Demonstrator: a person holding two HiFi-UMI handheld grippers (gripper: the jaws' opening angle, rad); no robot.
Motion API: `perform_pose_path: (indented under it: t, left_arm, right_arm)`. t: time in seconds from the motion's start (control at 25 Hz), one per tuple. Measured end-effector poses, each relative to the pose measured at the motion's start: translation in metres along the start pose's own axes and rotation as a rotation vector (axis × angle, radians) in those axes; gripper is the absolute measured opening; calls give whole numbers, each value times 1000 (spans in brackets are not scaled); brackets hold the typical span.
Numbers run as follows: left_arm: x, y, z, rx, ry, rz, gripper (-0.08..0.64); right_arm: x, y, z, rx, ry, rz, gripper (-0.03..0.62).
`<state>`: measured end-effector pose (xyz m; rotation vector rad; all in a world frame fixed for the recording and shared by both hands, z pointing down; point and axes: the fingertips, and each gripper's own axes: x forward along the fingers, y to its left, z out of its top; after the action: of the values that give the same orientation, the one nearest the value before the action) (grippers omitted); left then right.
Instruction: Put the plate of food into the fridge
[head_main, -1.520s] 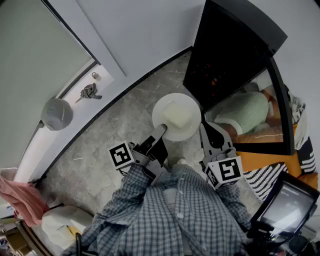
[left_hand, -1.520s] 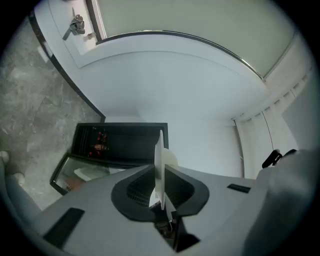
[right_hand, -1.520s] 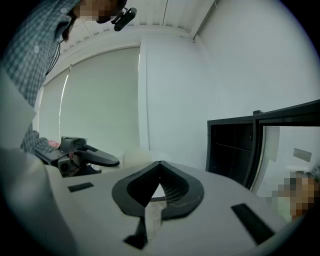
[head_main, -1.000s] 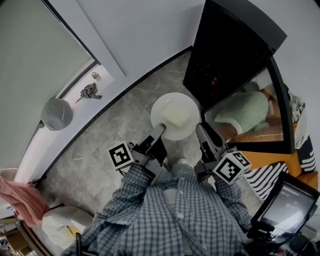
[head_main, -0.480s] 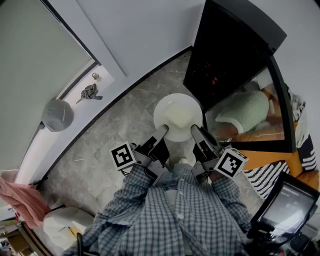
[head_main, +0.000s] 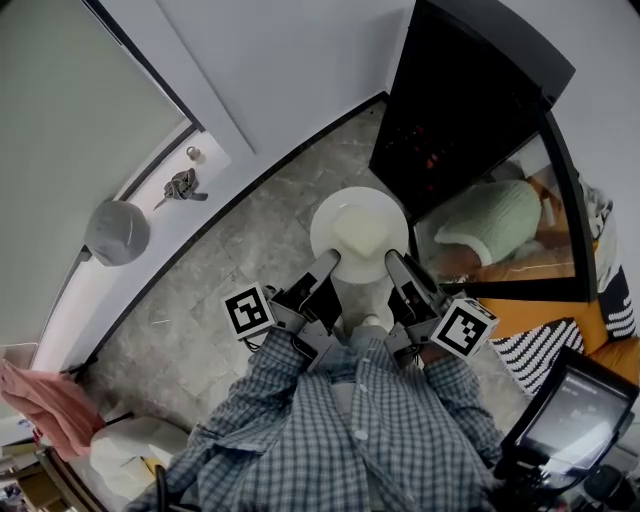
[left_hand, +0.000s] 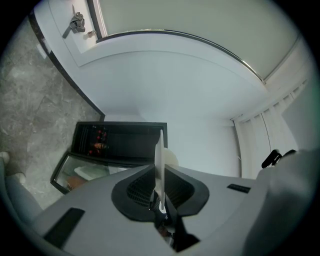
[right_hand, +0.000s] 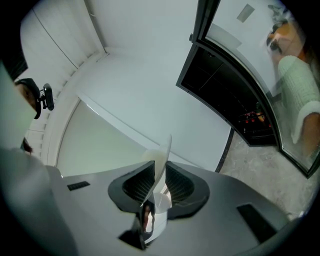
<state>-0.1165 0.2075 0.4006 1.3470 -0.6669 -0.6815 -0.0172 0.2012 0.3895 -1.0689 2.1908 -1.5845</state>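
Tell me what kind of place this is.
Probably a room in a home, perhaps a kitchen corner. A tall black glass-door fridge stands on a grey marbled stone floor, beside a plain white wall and a large frosted window.

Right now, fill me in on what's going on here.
A person in a checked shirt stands in front of a black fridge whose glass door is swung open. They carry a white plate with a pale block of food on it. The left gripper and the right gripper are each shut on the plate's near rim. The plate is held level above the floor, just outside the fridge opening, not yet inside.
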Motion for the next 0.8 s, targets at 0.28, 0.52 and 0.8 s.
perform_pose_path:
  t: [0.28, 0.52, 0.8]
  left_arm:
    - [-1, 7, 0, -3, 10, 8, 43]
    - [-4, 8, 0, -1, 17, 21, 43]
    - [2, 4, 2, -15, 9, 2, 43]
  right_arm:
    - [1, -6, -4, -14, 0, -9, 72]
    - [-1, -6, -7, 7, -7, -18, 72]
    - [3, -3, 1, -5, -23, -7, 72]
